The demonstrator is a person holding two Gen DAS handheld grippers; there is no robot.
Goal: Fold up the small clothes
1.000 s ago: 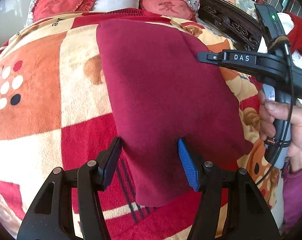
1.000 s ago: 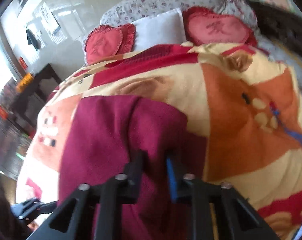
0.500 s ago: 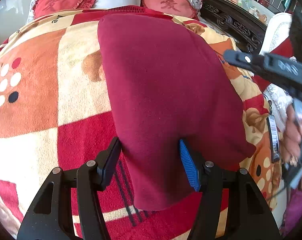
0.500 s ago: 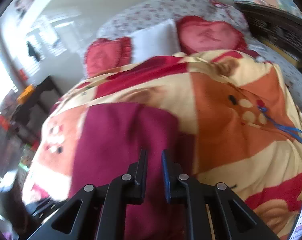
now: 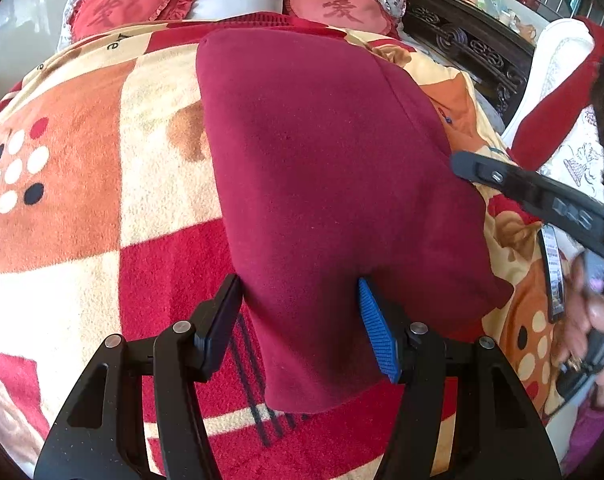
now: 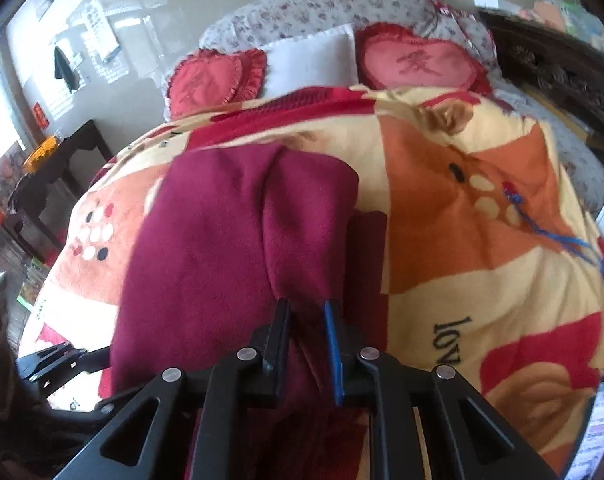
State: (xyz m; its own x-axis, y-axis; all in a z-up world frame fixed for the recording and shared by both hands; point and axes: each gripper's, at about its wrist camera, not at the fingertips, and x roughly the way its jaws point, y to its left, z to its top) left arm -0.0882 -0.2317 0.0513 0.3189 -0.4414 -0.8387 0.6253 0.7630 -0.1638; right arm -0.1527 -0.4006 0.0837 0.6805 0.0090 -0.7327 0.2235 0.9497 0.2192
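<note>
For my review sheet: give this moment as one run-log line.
garment: maroon cloth flat on blanket | left claw: open, straddling near edge | right claw: nearly closed on a fold | fold: in progress

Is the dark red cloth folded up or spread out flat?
Partly folded: the dark red cloth shows one flap lapped over itself along a lengthwise crease, lying on the blanket.

L gripper (image 5: 299, 316) jaws spread wide; R gripper (image 6: 306, 338) jaws nearly closed, pinching fabric.
</note>
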